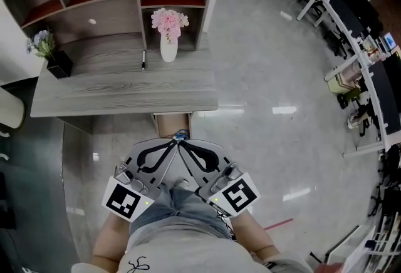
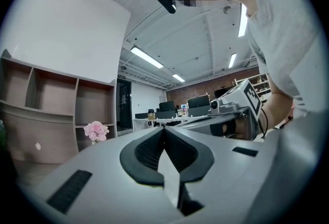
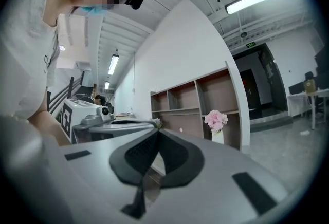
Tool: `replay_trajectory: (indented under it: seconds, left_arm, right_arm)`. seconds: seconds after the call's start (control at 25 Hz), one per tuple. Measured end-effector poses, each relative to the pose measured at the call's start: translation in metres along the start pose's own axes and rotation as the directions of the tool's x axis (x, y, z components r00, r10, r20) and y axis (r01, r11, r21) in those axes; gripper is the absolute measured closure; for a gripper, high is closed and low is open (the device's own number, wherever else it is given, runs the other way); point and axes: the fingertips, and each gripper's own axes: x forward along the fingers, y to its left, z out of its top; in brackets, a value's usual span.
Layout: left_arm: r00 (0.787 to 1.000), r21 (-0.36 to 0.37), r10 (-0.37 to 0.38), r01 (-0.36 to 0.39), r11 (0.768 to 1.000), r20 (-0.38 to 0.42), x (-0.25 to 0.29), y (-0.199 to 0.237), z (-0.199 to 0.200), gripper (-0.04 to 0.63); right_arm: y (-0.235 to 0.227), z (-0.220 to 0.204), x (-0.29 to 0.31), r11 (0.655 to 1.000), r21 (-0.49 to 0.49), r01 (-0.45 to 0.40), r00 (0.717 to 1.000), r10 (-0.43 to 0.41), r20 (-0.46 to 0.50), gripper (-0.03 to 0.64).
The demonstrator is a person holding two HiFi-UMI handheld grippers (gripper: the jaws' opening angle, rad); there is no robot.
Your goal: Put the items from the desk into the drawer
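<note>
The grey wooden desk [image 1: 119, 93] stands ahead of me with a shelf unit behind it. On it are a white vase of pink flowers [image 1: 168, 34], a black pen [image 1: 143, 60] and a black pot of purple flowers [image 1: 50, 52]. A small white item [image 1: 92, 21] lies in a shelf bay. A brown panel [image 1: 172, 123] shows under the desk's front edge; whether it is the drawer is unclear. My left gripper [image 1: 172, 143] and right gripper [image 1: 183, 143] are both shut and empty, held close to my body, tips nearly touching each other. The left gripper [image 2: 163, 129] and right gripper [image 3: 156, 131] show closed jaws, and the flowers [image 3: 216, 120] lie beyond.
Pale glossy floor [image 1: 263, 77] spreads to the right of the desk. Office desks with monitors and chairs [image 1: 357, 34] line the far right. A white cabinet edge [image 1: 9, 109] sits at the left. My legs [image 1: 178, 203] are below the grippers.
</note>
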Motion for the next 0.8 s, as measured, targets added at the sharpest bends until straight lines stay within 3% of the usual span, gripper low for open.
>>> replay_trajectory:
  seconds: [0.52,0.8]
  left_arm:
    - [1.000,-0.051,0.009,-0.009,0.999,-0.004,-0.006,0.013,0.014,0.588]
    - [0.996,-0.071,0.079,-0.077,0.995,0.036,-0.011,0.030,0.024,0.588]
  right_arm:
    - [-0.002,0.015,0.011,0.999,-0.002,-0.050,0.998,0.050,0.023,0.609]
    - [0.003,0.023,0.017,0.996,-0.007,-0.085,0.996,0.085,0.029,0.609]
